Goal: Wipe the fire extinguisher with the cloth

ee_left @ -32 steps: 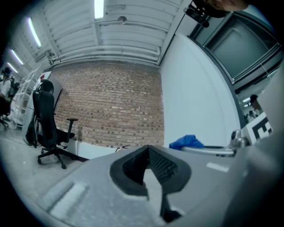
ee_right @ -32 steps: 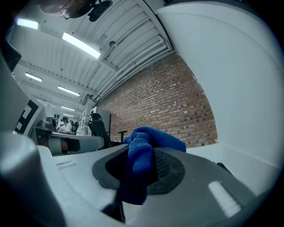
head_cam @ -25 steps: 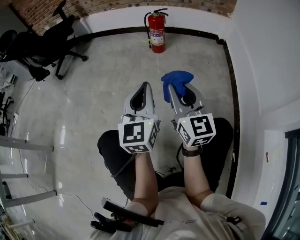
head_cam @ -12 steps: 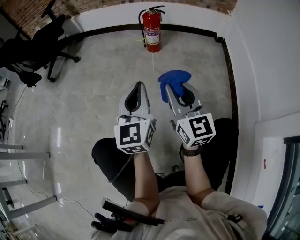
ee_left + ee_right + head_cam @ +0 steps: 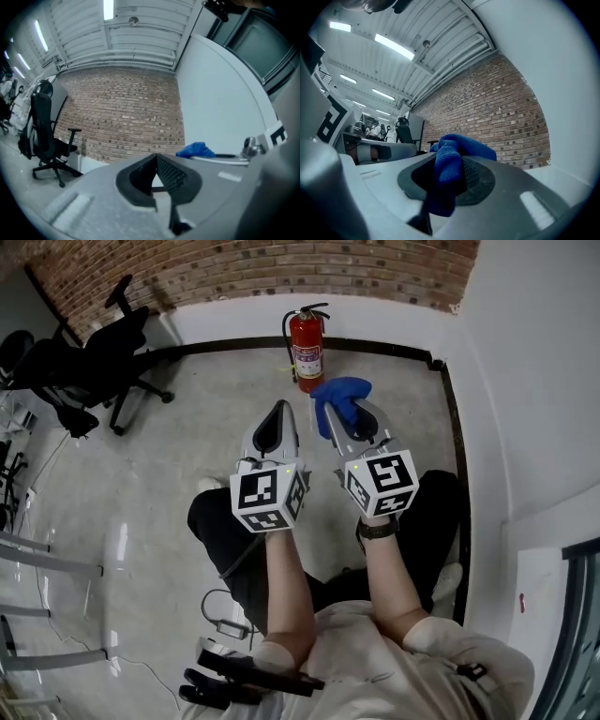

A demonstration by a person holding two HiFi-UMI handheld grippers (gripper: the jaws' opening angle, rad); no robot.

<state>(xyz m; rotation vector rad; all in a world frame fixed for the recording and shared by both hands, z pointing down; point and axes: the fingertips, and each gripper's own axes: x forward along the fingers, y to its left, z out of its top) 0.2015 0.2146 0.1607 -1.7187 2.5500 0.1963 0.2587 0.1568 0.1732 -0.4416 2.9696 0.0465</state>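
Right gripper (image 5: 343, 424): pinching blue cloth (image 5: 339, 393), bunch past tips. Left gripper (image 5: 278, 420): pressed together, empty. Fire extinguisher (image 5: 306, 348): upright at far edge of floor (image 5: 187, 427), against wall (image 5: 234, 320), just beyond cloth. Advice: close in, lead with bunch, stroke down red body lightly, avoid tipping.

the bare floor (image 5: 187, 456) between you and the fire extinguisher (image 5: 306, 348) lies open, a clear lane straight ahead. the extinguisher stands right at the foot of the brick wall (image 5: 281, 273), so that wall blocks its far side. the white wall (image 5: 534, 371) shuts off the right (a dark skirting runs along both walls). the office chairs (image 5: 89, 352) stand well apart on the left. your right gripper (image 5: 336, 420), clamped on the cloth (image 5: 342, 392), is just beside the extinguisher's foot; your left gripper (image 5: 279, 411), jaws together, has open floor to its left.
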